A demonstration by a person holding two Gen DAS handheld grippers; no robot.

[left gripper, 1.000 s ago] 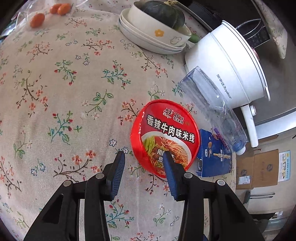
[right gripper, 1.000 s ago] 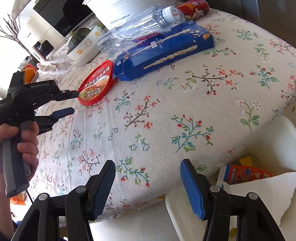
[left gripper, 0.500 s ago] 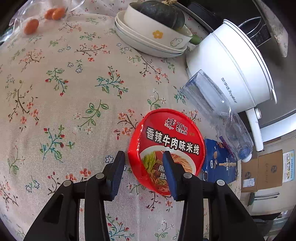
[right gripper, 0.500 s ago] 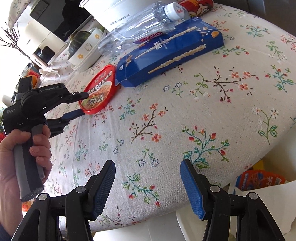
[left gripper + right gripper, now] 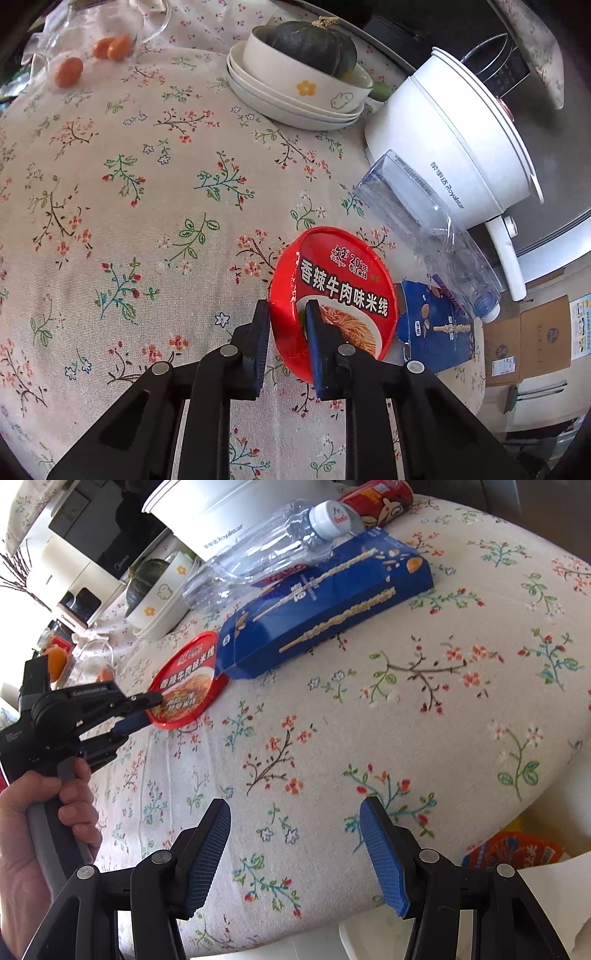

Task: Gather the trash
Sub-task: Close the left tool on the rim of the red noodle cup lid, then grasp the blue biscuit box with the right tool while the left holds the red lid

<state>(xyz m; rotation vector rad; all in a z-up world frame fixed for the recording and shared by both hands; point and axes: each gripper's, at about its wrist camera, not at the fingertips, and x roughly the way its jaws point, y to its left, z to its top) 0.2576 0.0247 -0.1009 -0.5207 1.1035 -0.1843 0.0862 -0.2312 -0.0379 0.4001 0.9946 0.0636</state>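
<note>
Left tool [image 5: 286, 325] closing its jaws over the near rim of the red noodle-cup lid [image 5: 343, 291], which lies on the floral surface [image 5: 147, 206] beside a blue box [image 5: 436, 325]. Right tool [image 5: 295, 853] released, empty. Grasp step; next, presumably, lift clear.

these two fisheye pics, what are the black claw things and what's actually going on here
The claws are hand-held grippers, one in each of a person's hands, with a camera on each looking along its fingers. One picture comes from the left gripper, the other from the right gripper.

On the flowered tablecloth lie a red noodle-cup lid, a blue snack box and an empty plastic bottle, beside a white cooker and bowls.

The left gripper's jaws are closing on the lid's edge, which sits between them. The right gripper is open and holds nothing, above the table's near edge.
</note>
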